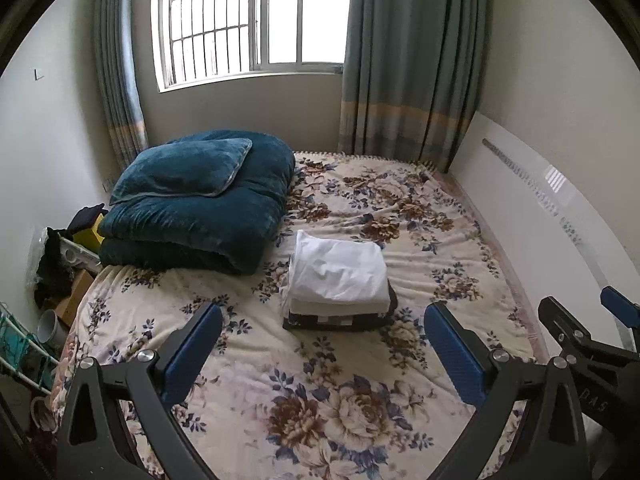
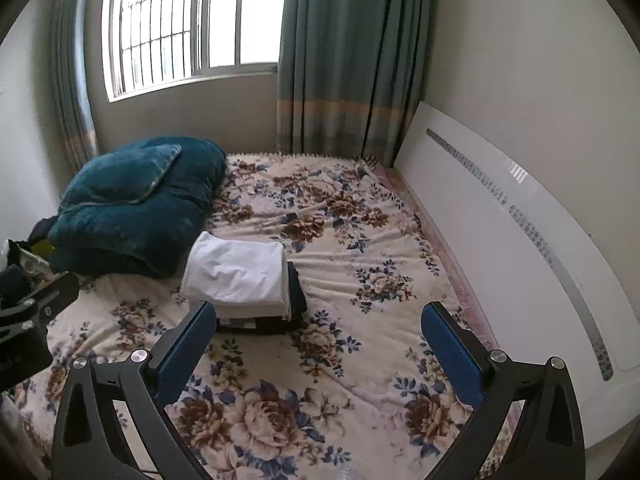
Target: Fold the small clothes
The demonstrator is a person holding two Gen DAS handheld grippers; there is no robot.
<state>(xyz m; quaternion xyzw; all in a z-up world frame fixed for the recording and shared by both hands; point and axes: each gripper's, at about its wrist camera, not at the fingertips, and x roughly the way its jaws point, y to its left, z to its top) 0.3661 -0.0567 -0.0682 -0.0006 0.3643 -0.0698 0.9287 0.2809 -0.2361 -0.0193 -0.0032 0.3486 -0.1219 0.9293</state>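
A stack of folded clothes (image 1: 338, 280) lies mid-bed on the floral blanket (image 1: 320, 400), white garments on top and dark ones at the bottom. It also shows in the right wrist view (image 2: 240, 276). My left gripper (image 1: 324, 324) is open and empty, held above the blanket just in front of the stack. My right gripper (image 2: 316, 320) is open and empty, in front and to the right of the stack. The right gripper's body shows at the right edge of the left wrist view (image 1: 592, 340).
A folded teal quilt with a pillow (image 1: 196, 204) sits at the bed's far left. A white headboard panel (image 2: 520, 248) lines the right side. Clutter and boxes (image 1: 64, 276) stand on the floor at left. Window and curtains (image 1: 404, 60) are behind the bed.
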